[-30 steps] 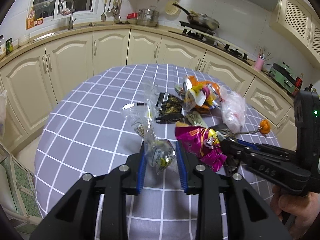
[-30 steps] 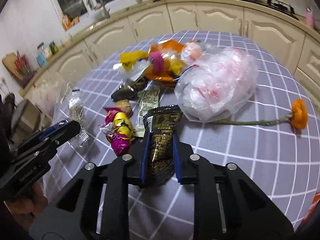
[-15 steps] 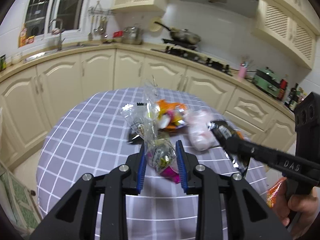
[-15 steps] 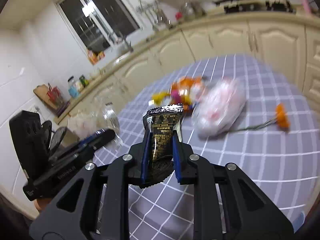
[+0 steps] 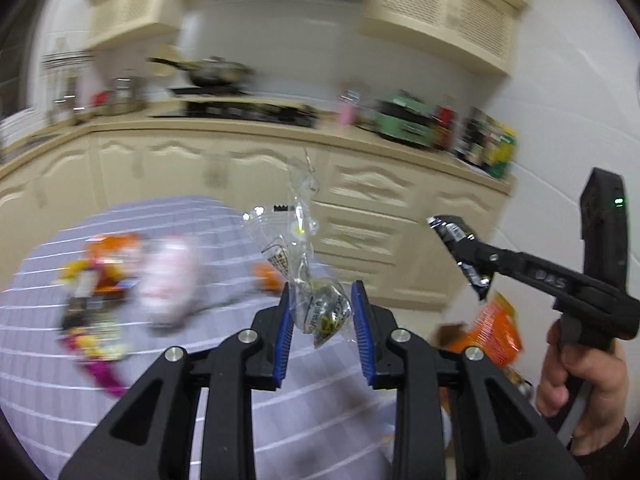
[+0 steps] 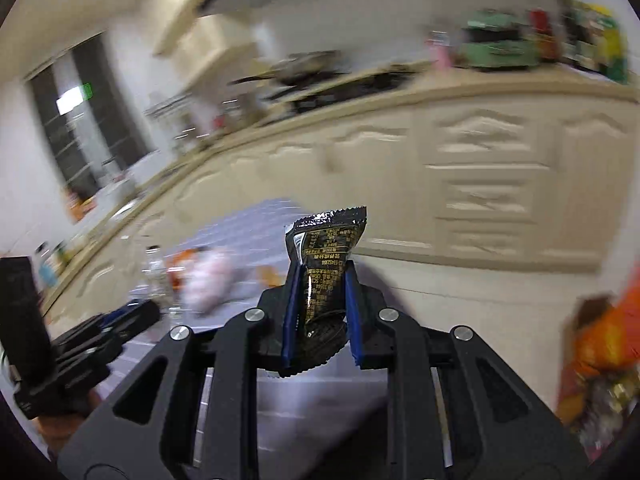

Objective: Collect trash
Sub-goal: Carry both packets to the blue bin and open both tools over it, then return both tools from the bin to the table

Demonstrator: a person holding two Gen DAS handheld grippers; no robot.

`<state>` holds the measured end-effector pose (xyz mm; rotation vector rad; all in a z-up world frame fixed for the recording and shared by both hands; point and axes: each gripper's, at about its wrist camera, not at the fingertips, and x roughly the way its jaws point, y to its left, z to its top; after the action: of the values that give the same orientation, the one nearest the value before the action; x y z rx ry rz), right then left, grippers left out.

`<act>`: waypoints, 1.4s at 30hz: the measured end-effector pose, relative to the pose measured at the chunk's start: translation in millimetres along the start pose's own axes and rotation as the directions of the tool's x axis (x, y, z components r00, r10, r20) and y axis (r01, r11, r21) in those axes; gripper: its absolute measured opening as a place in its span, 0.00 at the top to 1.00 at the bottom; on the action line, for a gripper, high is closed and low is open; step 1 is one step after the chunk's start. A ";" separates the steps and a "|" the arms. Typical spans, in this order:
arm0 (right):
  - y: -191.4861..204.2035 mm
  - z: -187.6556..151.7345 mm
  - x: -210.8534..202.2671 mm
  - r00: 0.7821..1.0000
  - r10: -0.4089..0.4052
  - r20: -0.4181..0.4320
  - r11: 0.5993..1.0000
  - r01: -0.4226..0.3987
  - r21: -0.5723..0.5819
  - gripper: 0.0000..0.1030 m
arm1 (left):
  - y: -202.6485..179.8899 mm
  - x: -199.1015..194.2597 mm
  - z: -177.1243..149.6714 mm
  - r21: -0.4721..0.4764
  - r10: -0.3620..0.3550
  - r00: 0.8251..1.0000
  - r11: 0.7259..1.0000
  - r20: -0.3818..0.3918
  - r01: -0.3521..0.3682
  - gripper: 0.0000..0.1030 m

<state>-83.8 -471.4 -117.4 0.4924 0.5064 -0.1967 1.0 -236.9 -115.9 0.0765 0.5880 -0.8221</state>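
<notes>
Checked lilac cloth covers the surface (image 5: 48, 380), where blurred wrappers (image 5: 96, 280) are left lying. A clear plastic bag (image 5: 316, 304) is gripped in the left tongs (image 5: 323, 320), raised off the surface. Further right, a black wrapper (image 6: 324, 268) is clamped in the right tongs (image 6: 322, 312).

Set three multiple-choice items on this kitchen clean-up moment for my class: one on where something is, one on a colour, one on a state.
1. Where is the clear plastic bag?
A. on the table
B. between the left gripper pads
C. on the counter

2. What colour is the wrapper in the right gripper?
A. black with gold print
B. pink
C. white

3. How are the right gripper's jaws?
A. wide open, empty
B. shut on the wrapper
C. out of view

Answers: 1 B, blue pads flank the bag; 2 A, dark foil with gold lettering; 3 B, pads press the wrapper's sides.
</notes>
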 end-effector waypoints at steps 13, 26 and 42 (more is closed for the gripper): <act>-188.7 -105.9 -17.9 0.934 -0.258 -0.246 0.900 0.325 0.292 0.79 | -154.6 140.9 -94.5 0.123 -0.298 0.877 0.922 -0.376 0.366 0.74; -251.8 -172.7 22.7 0.884 -0.233 -0.404 0.812 0.406 0.419 0.74 | -195.2 257.2 -193.1 0.106 -0.271 0.695 0.888 -0.666 0.448 0.60; -240.0 -162.2 9.2 0.878 -0.317 -0.358 0.783 0.456 0.423 0.06 | -165.5 223.0 -141.3 0.137 -0.186 0.849 0.948 -0.494 0.288 0.12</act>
<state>-215.0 -599.1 -342.0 0.9283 0.8337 -0.6842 -63.4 -459.2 -324.5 0.4146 0.9905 -1.1183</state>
